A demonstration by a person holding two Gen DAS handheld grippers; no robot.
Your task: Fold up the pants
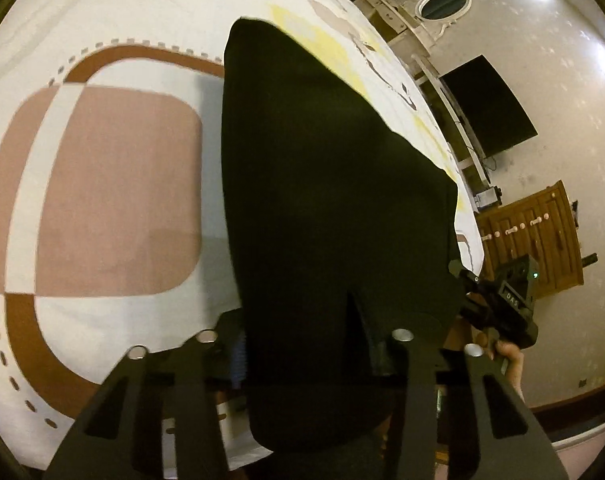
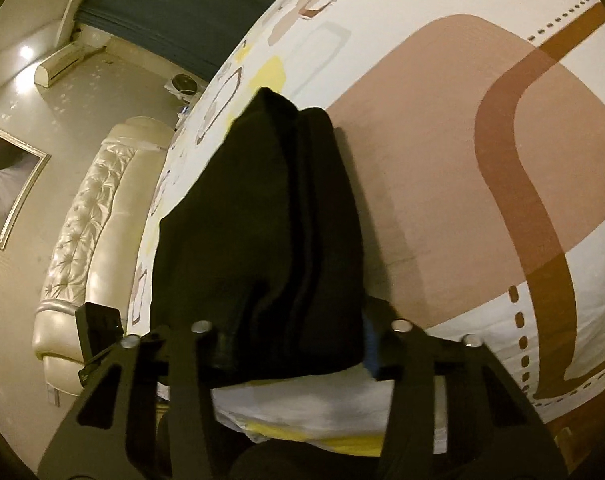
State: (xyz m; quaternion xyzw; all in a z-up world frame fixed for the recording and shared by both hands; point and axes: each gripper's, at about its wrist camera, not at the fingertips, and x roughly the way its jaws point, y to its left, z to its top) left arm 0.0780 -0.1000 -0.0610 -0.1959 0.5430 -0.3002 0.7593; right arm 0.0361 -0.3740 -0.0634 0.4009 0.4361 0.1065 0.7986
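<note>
Lying on the patterned bedspread [image 1: 114,192], the black pants [image 1: 322,184] looked soft and floppy — both grippers [image 1: 306,360] [image 2: 298,356] were clamped on the near edge, best held at the corners.

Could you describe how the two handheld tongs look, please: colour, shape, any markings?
Both are matte black. The left tongs and right tongs have flat wedge-shaped fingers with slot cut-outs and round silver studs. The right tool's black boxy body shows a small green light and pale lettering. No sleeve is visible.
</note>
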